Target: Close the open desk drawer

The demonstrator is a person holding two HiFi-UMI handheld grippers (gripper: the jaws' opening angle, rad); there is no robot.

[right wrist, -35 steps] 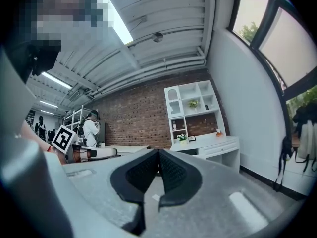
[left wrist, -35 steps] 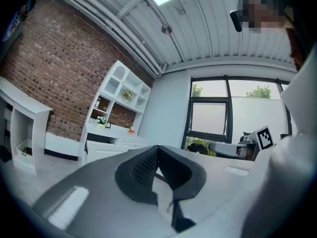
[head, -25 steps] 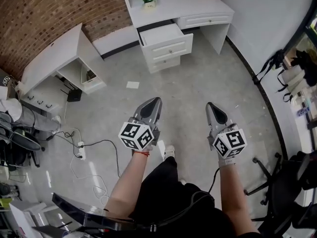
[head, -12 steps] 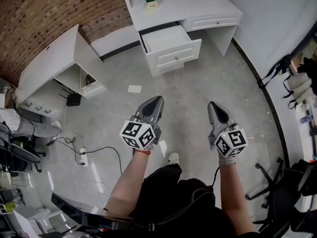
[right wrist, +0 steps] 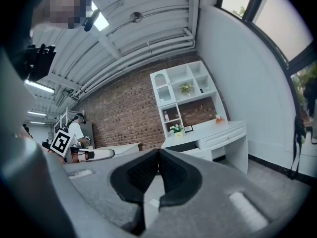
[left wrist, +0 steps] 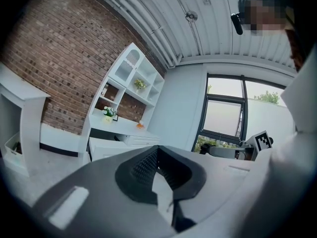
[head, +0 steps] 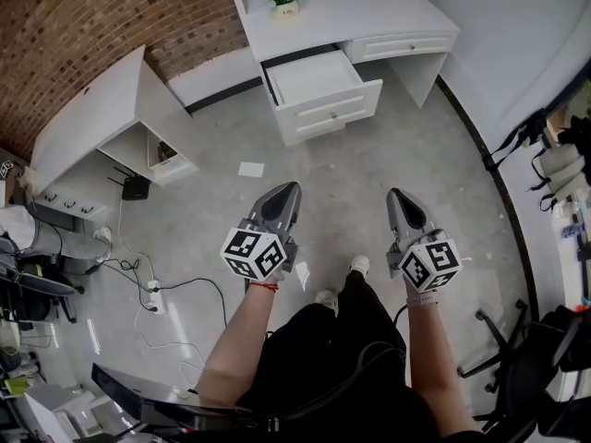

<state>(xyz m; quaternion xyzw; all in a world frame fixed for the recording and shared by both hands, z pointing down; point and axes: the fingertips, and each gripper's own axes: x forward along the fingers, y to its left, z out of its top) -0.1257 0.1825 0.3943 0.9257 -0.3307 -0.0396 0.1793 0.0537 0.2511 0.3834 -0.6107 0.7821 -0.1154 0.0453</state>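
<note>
left gripper (head: 293, 186) and right gripper (head: 392, 194) fingers clenched, empty; open drawer (head: 325, 86) well ahead; desk (head: 346, 15) partly cropped.

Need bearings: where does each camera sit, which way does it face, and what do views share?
Head view: on the person's head, facing steeply down at floor, white desk and open drawer; shows forearms, legs, left gripper, right gripper.
Left gripper view: on the left gripper, facing along its shut jaws toward desk and windows; right gripper at right.
Right gripper view: on the right gripper, facing along its shut jaws toward desk and brick wall; left gripper at left.
Shared: all three show the desk.
</note>
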